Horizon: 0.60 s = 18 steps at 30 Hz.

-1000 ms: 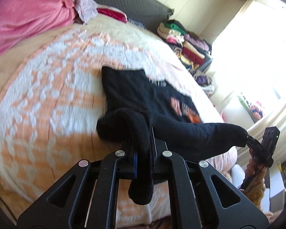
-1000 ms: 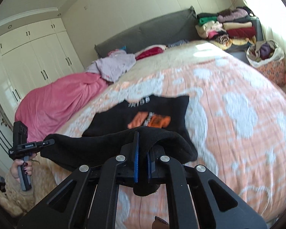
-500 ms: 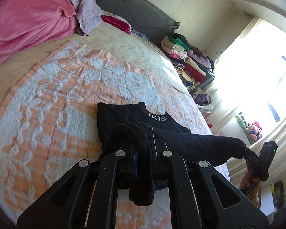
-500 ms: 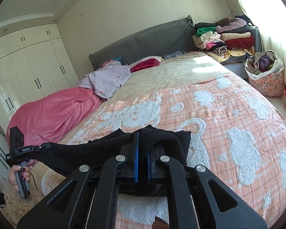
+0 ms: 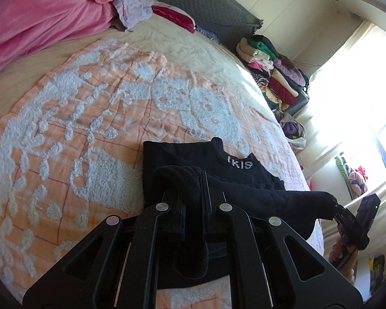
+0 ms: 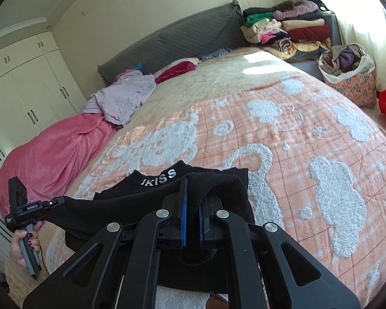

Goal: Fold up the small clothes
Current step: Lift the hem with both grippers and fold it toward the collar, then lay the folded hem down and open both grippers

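Jaws of both the left gripper (image 5: 193, 206) and right gripper (image 6: 192, 213) are clamped on the black garment (image 5: 244, 177), low centre of frame on the bedspread (image 5: 90, 118). Hem is carried up toward the collar; the fold appears half done, with release and later folds outstanding.

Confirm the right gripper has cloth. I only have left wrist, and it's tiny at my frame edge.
Observer: Yes. Right wrist shows the right gripper shut on the black top, with fabric pinched between its blue pads.
Operator: Collar text? I read IKIS.
Observer: The right view shows the full word on the collar: IKISS.
Operator: What's beyond the pink blanket?
Observer: White wardrobe doors, outside your frame.
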Available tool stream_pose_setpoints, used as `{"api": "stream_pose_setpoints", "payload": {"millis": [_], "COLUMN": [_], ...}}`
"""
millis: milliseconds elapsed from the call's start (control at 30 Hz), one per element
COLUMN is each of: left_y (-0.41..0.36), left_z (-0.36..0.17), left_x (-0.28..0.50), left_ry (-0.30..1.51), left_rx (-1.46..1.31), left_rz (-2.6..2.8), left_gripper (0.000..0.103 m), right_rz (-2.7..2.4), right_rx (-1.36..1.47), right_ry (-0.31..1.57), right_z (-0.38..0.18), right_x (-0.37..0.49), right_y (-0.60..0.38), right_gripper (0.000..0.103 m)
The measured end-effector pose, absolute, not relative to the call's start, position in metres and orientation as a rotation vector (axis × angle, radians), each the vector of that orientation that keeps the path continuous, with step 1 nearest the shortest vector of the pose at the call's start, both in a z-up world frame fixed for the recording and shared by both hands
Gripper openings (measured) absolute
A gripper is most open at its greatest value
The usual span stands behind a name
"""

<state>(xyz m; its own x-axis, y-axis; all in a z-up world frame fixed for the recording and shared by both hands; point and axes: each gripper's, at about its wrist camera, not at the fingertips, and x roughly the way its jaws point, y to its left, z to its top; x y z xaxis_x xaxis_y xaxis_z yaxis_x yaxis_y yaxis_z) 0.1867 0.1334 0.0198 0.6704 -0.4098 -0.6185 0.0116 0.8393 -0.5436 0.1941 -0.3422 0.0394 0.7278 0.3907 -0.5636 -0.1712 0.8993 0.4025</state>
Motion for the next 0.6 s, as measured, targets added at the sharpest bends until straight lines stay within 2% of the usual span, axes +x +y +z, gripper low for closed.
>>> {"api": "stream_pose_setpoints", "payload": {"millis": [167, 233, 267, 300, 333, 600], "left_y": [0.132, 0.133, 0.134, 0.137, 0.139, 0.129], "left_z": [0.007, 0.005, 0.005, 0.006, 0.008, 0.037], "left_x": [0.192, 0.192, 0.191, 0.189, 0.187, 0.161], "left_ry": [0.823, 0.823, 0.818, 0.805, 0.795, 0.709], "left_rx": [-0.519, -0.51, -0.509, -0.504, -0.504, -0.401], "left_rz": [-0.241, -0.231, -0.222, -0.208, -0.2, -0.187], "left_gripper": [0.006, 0.012, 0.022, 0.027, 0.03, 0.03], "right_rz": [0.28, 0.27, 0.263, 0.259, 0.253, 0.228], "right_rx": [0.368, 0.373, 0.38, 0.385, 0.391, 0.329], "right_ry": [0.755, 0.761, 0.761, 0.758, 0.751, 0.668], "right_z": [0.015, 0.011, 0.009, 0.009, 0.009, 0.023], "right_x": [0.207, 0.208, 0.206, 0.205, 0.203, 0.176], "right_y": [-0.346, -0.348, -0.349, -0.35, -0.352, -0.353], "right_gripper": [0.009, 0.016, 0.027, 0.038, 0.04, 0.04]}}
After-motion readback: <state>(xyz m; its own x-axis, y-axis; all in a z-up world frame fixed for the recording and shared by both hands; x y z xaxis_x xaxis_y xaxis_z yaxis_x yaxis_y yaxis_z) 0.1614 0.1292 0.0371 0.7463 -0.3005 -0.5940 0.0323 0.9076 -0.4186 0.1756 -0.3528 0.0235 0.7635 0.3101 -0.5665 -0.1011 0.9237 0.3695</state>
